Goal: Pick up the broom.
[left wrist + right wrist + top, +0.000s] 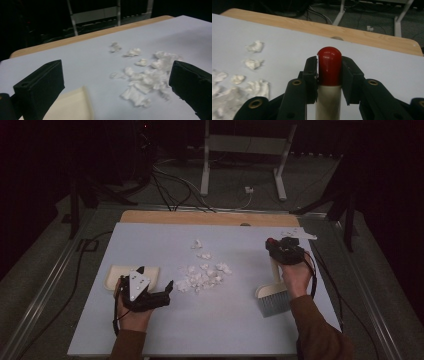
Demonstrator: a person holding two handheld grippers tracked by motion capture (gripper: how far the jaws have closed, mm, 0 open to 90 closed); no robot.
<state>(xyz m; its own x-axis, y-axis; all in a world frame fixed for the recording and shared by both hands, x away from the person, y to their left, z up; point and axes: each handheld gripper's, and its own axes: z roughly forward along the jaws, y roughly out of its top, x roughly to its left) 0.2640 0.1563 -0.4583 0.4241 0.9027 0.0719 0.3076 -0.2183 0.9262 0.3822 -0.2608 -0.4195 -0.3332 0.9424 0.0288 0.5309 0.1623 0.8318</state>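
Observation:
A pile of white paper scraps (pixel 204 274) lies mid-table, with a few strays (pixel 197 244) behind it. My left gripper (pixel 156 276) hovers open just left of the pile, above the right end of a cream dustpan (pixel 122 276). In the left gripper view the left gripper (pixel 116 75) has its jaws wide apart, framing the scraps (pixel 146 78), with the dustpan's corner (pixel 71 105) at bottom left. My right gripper (pixel 280 249) is shut on the cream handle of a hand brush whose grey bristles (pixel 272 301) rest near the table. Its red handle tip (pixel 329 65) pokes out between the right gripper's (pixel 329 72) pads.
A white sheet (pixel 200 330) covers the table, and a wooden strip (pixel 200 217) shows along the far edge. Beyond it are a metal frame's legs (pixel 205 170) and cables (pixel 170 185) on the dark floor. Dark stands flank both sides.

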